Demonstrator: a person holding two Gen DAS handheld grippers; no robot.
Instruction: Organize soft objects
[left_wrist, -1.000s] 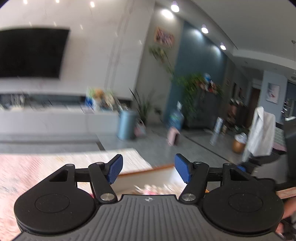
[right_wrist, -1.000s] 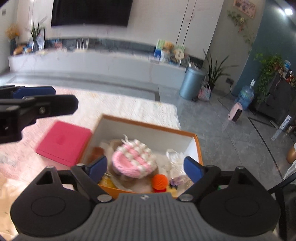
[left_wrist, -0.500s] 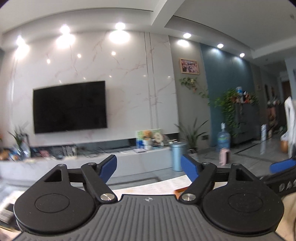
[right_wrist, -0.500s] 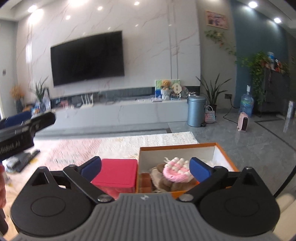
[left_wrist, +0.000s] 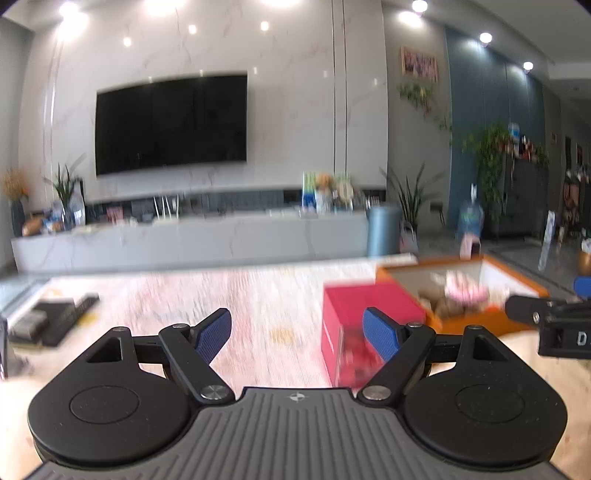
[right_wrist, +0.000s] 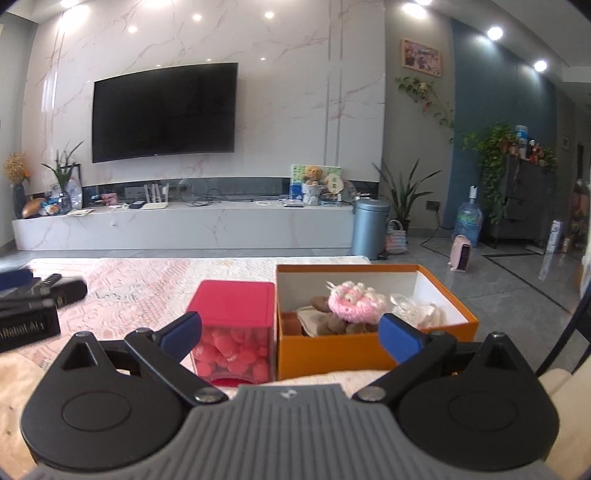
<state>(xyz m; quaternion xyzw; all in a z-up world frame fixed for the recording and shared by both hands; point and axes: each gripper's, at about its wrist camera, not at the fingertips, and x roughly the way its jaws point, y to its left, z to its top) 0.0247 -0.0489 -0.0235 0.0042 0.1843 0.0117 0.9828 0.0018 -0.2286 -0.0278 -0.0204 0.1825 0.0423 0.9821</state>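
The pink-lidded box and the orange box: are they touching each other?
Cannot tell. In the right wrist view the pink-lidded box stands right against the orange box, only a thin dark seam showing between their walls.

The right tongs (right_wrist: 290, 328) are hanging wide apart with nothing between them, above the near edge of the patterned counter (right_wrist: 147, 291). Just beyond, a red-lidded clear box (right_wrist: 234, 325) of pink pieces is sitting against the left side of an orange box (right_wrist: 369, 350) holding a pink knitted toy (right_wrist: 356, 301).
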